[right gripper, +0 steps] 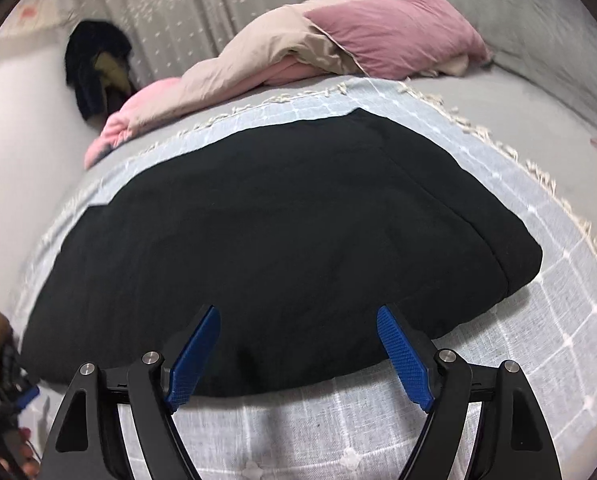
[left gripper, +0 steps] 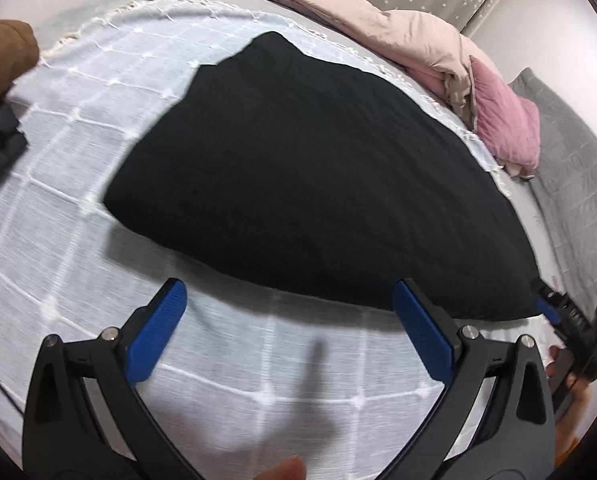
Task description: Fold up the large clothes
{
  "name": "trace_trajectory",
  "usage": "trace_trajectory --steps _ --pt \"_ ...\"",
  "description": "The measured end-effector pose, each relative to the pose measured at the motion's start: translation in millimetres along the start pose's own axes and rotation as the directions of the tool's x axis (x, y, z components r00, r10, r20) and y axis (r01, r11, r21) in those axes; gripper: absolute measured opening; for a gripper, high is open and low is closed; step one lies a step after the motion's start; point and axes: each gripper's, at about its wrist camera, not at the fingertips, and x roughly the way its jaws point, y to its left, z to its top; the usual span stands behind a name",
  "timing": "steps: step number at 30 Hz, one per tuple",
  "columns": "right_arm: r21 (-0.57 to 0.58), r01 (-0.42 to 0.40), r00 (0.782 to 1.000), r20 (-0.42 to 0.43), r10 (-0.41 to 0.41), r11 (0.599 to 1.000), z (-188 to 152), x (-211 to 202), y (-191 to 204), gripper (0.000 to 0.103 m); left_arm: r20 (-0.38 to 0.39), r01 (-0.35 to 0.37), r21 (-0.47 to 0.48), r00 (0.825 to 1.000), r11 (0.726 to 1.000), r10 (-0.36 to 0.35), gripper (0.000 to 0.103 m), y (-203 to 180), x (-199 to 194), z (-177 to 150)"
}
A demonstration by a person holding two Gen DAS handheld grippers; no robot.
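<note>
Left wrist view: the left gripper [left gripper: 289, 322] stands wide open and empty over the checked bedspread [left gripper: 78, 184], just short of the black garment [left gripper: 310, 184], which lies folded flat there. Right wrist view: the right gripper [right gripper: 298, 354] is likewise open, holding nothing, above the garment's near edge, apparently released after a fold.

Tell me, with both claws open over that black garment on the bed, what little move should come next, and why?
Probably lower both grippers to the near edge of the black garment and pinch it. The left gripper and right gripper are both open and hold nothing, and the garment lies spread flat on the checked blanket, so a fresh grip seems needed for another fold.
</note>
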Motion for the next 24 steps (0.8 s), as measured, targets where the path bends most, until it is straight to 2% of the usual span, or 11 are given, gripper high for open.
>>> trace_trajectory --steps 9,15,20,24 --pt "-0.089 0.000 1.000 -0.028 -0.003 0.996 -14 -6 23 0.082 -0.065 0.028 -0.108 0.997 0.994 -0.035 0.102 -12 30 -4" --pt "-0.107 -0.007 0.999 -0.051 0.002 0.994 -18 0 34 0.082 0.001 0.011 -0.131 1.000 0.991 -0.011 0.102 -14 36 -5" --pt "-0.100 -0.015 0.998 -0.068 0.008 0.995 -18 2 36 0.082 0.007 -0.059 -0.114 0.998 0.992 0.060 0.103 -22 40 -8" --pt "-0.093 -0.012 0.997 -0.081 0.004 0.996 -20 3 36 0.082 0.002 -0.026 -0.185 1.000 0.982 0.027 0.102 -13 39 -2"
